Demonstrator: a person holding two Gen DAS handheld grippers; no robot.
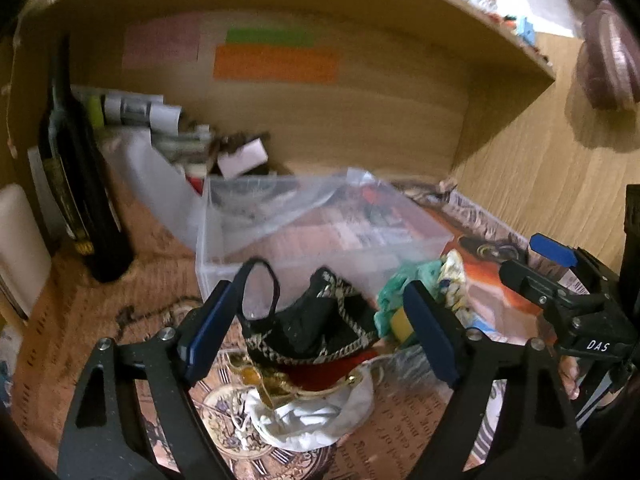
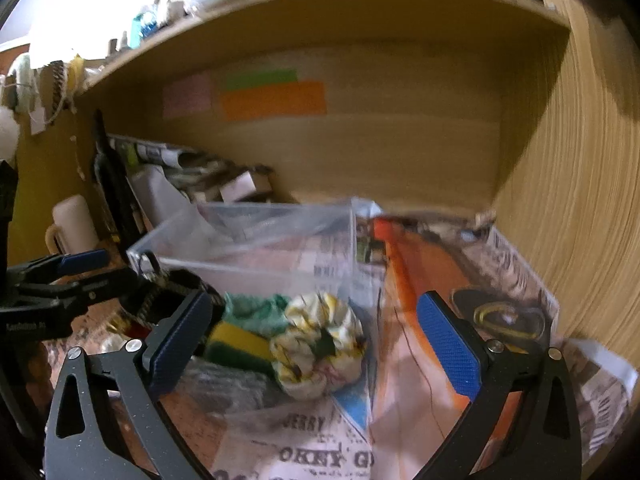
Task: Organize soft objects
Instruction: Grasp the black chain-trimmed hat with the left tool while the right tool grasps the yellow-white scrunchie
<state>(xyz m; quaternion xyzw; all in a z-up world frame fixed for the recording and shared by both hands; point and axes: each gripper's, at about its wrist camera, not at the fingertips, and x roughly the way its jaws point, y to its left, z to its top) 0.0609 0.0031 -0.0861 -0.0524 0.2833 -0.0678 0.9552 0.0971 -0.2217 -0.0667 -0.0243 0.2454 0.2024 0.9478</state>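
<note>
A clear plastic box (image 1: 320,236) stands on the printed tablecloth; it also shows in the right wrist view (image 2: 256,248). In front of it lies a heap of soft things: a black face mask with patterned trim (image 1: 312,328), a white cloth (image 1: 316,416), a green cloth (image 1: 394,294), a yellow-green sponge (image 2: 236,344) and a yellow-white crumpled cloth (image 2: 316,344). My left gripper (image 1: 324,332) is open, its jaws either side of the black mask. My right gripper (image 2: 316,340) is open around the yellow-white cloth.
A dark bottle (image 1: 80,184) stands at the left, beside rolled papers and clutter (image 1: 172,128). A wooden shelf (image 1: 360,12) overhangs the desk, with a wooden wall (image 2: 580,200) at the right. Sunglasses (image 2: 504,320) lie on the tablecloth at the right.
</note>
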